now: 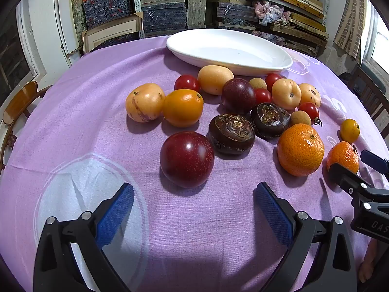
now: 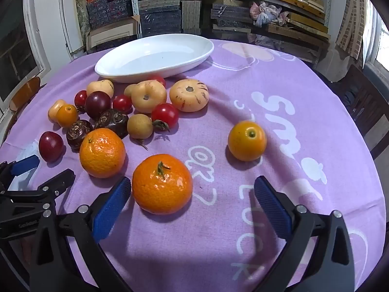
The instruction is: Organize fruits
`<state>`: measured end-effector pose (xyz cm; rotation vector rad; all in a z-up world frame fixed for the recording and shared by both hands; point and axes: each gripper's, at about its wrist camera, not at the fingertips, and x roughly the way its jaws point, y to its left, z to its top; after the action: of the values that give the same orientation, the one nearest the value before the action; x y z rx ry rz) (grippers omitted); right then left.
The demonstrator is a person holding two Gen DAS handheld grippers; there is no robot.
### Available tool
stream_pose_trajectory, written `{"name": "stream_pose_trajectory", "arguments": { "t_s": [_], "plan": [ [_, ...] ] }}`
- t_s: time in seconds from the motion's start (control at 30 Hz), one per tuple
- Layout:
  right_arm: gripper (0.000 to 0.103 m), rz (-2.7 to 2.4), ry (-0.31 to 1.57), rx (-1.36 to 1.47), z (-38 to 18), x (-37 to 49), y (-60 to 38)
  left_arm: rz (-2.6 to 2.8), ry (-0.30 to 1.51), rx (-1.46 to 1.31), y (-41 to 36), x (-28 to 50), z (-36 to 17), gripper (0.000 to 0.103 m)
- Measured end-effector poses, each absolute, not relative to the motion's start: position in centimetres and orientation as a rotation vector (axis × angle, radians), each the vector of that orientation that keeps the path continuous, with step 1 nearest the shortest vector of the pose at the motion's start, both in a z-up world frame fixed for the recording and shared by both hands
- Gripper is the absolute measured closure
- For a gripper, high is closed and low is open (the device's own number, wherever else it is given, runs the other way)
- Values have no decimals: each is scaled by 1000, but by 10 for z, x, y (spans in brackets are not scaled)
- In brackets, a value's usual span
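Several fruits lie on a purple tablecloth (image 1: 102, 112) in front of an empty white oval dish (image 1: 231, 51), which also shows in the right wrist view (image 2: 155, 56). My left gripper (image 1: 194, 206) is open and empty, just short of a dark red plum (image 1: 187, 159). Behind the plum lie two brown water chestnuts (image 1: 232, 133), a tangerine (image 1: 300, 149), yellow-orange fruits and cherry tomatoes (image 1: 187, 83). My right gripper (image 2: 192, 199) is open and empty, with a tangerine (image 2: 162, 183) just ahead, near its left fingertip (image 2: 116, 197). A small orange fruit (image 2: 246, 140) lies apart on the right.
Shelves stacked with boxes and frames (image 1: 170, 9) stand behind the round table. Wooden chairs stand at the left (image 1: 19, 104) and the right (image 2: 364, 112). The cloth has white print on the right half (image 2: 279, 121). Each gripper shows at the edge of the other's view.
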<state>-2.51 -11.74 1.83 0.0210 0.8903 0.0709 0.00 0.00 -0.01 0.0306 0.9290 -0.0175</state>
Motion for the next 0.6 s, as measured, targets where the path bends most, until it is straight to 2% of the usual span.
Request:
{"name": "stream_pose_trajectory", "arguments": {
  "t_s": [0.27,0.6],
  "plan": [
    [4,74,893,25,18,-26,-118,-45,948,48,2,4,1,3],
    [4,77,891,31,18,-26,-119,28,886,52,10,11,15,3]
  ]
}}
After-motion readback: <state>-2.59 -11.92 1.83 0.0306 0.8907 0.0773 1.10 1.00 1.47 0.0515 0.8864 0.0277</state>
